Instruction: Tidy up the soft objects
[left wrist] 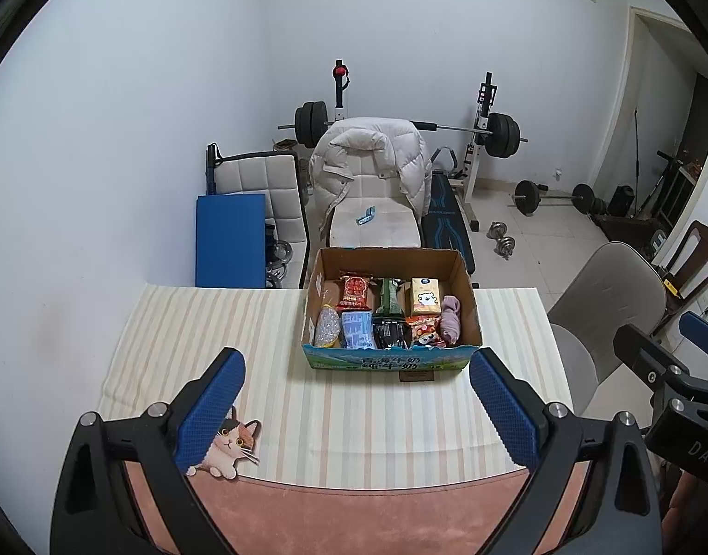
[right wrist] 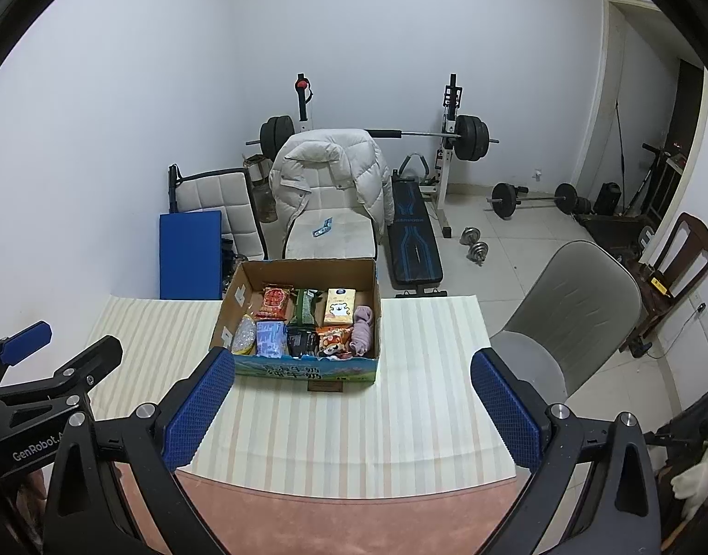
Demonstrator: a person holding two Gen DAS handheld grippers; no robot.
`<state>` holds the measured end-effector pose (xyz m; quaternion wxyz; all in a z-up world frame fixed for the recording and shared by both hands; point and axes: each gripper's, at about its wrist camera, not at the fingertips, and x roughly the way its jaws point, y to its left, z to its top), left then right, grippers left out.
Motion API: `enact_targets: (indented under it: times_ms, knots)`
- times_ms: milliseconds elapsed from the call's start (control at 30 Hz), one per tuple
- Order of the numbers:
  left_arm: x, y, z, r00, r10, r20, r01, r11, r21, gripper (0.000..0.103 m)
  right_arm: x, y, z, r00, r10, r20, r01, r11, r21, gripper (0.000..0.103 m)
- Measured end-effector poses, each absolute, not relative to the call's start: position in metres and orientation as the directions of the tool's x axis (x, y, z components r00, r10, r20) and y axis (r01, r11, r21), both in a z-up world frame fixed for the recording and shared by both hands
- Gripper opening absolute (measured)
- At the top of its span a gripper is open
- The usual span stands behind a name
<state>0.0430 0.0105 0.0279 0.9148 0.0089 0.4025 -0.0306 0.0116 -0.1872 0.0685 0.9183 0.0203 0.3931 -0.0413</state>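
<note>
Both grippers, left (left wrist: pixel 356 397) and right (right wrist: pixel 349 400), hang wide apart and empty above the striped cloth (left wrist: pixel 335 416). Ahead on the cloth stands the box (left wrist: pixel 388 363), packed with snack packs, a tissue pack (left wrist: pixel 425 296) and a pink sock (left wrist: pixel 450 321) at its right wall.

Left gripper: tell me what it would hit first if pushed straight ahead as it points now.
Most likely the cardboard box. The left gripper is open over the striped cloth, and the box's printed front wall sits between its fingers ahead. Depth is hard to judge here.
</note>
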Motion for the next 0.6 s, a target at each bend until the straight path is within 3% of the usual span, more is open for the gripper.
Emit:
enact_targets:
  times_ms: [600]
  knots:
    - [0.0423,0.0111,0.0293,0.679,-0.042,-0.733,0.054,0.999,-0.007,0.100,0.0143,-0.1859,0.0692,0.685,-0.055,-0.727,0.097,0.995,0.017,0.103]
